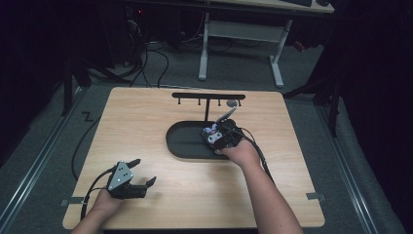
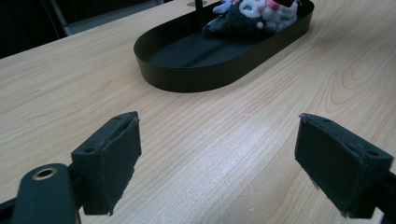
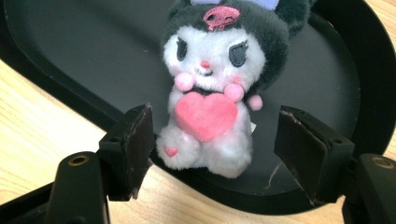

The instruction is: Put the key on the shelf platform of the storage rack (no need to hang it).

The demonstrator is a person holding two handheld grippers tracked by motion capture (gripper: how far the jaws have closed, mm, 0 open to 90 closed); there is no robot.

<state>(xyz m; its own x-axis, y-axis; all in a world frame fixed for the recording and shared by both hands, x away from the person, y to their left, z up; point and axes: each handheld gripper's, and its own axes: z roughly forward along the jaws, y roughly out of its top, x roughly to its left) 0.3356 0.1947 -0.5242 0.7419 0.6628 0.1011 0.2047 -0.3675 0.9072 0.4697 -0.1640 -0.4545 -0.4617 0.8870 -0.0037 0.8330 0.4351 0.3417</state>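
The high view looks forward and down over the whole table (image 1: 146, 195). Each gripper view sits low and close above it; all three share the tray (image 1: 180, 146) and plush (image 3: 210, 102).

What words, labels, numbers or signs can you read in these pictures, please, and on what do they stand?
None: no letters or numbers can be read in any view.
The plush toy in the black tray bears only pictures: a pink heart on its chest, a small heart on one foot, a pink emblem on its hood.
The table carries no print.
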